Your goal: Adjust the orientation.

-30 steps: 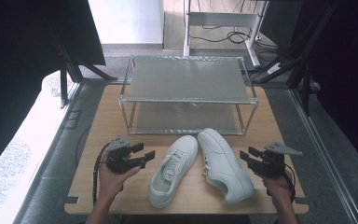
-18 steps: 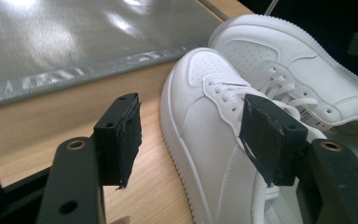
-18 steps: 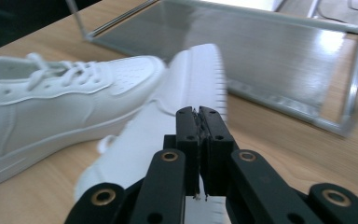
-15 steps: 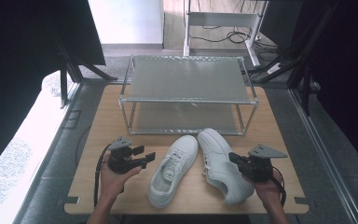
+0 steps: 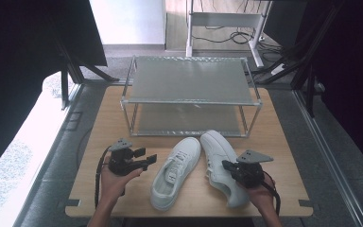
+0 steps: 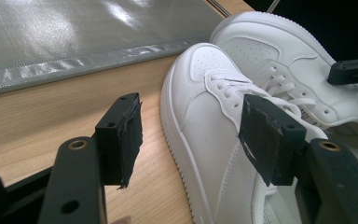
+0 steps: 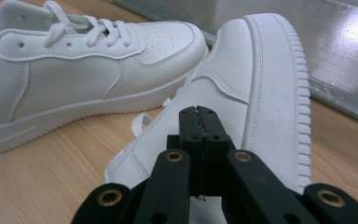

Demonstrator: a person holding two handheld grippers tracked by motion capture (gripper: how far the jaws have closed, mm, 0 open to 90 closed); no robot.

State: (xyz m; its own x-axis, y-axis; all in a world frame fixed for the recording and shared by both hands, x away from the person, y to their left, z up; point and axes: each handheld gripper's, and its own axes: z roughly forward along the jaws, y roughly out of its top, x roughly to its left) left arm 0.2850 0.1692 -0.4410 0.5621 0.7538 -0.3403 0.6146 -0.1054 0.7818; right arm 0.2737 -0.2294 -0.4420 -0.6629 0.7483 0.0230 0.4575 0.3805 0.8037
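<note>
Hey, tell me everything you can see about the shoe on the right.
The right shoe is a white low-top sneaker, leather-looking, with a perforated toe, white laces and a ribbed sole edge. It lies tipped onto its side on the wooden table, toe toward the metal rack, close beside the left shoe. The shut right tongs are at its heel end; whether they pinch any of it is unclear.

site: lab/test-rig room | light wooden tabletop (image 5: pixel 283 142) boxed in by black aluminium frame struts (image 5: pixel 307 75) | black curtain panels (image 5: pixel 23 56) both sides | loose cables on floor (image 5: pixel 217 35) under white metal desk frame (image 5: pixel 227 21) | grey hard floor (image 5: pixel 340 142)
</note>
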